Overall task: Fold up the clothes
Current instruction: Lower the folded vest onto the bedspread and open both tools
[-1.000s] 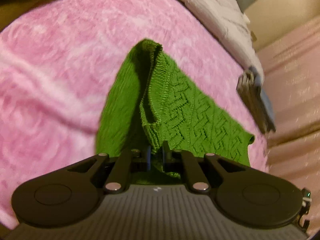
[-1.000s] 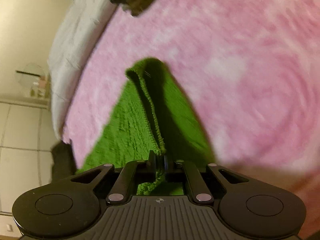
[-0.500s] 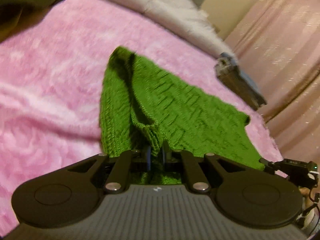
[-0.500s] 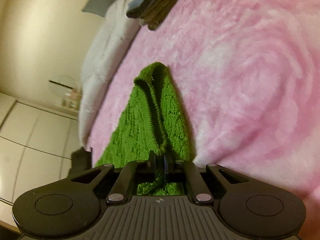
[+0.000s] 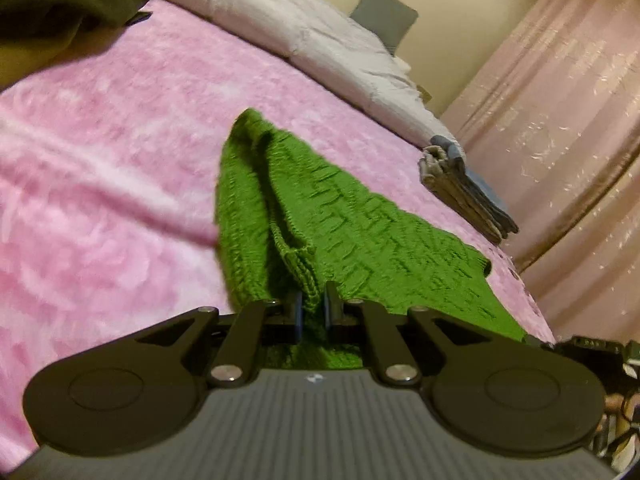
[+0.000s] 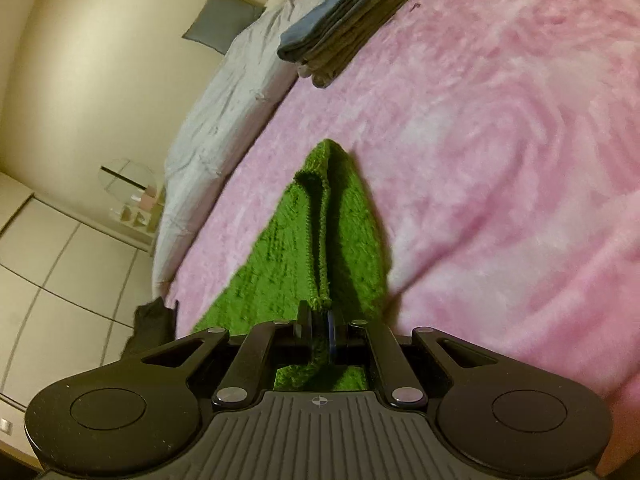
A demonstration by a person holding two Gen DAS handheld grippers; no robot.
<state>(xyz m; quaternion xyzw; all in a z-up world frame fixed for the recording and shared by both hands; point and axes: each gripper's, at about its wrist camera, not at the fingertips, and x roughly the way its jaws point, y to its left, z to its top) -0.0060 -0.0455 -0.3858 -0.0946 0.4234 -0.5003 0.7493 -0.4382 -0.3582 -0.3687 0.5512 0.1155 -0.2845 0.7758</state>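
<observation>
Left gripper (image 5: 312, 306) and right gripper (image 6: 319, 320) both clamped narrow on green knit sweater (image 5: 352, 224) edge, draped ahead onto pink blanket (image 5: 120, 160).

Counts of items visible on the bed.
One green knitted garment (image 5: 360, 220), one pink blanket (image 5: 120, 140), one stack of folded clothes (image 6: 344, 20), one grey pillow (image 6: 224, 16), and two grippers (image 5: 312, 304) (image 6: 320, 320) were present.
</observation>
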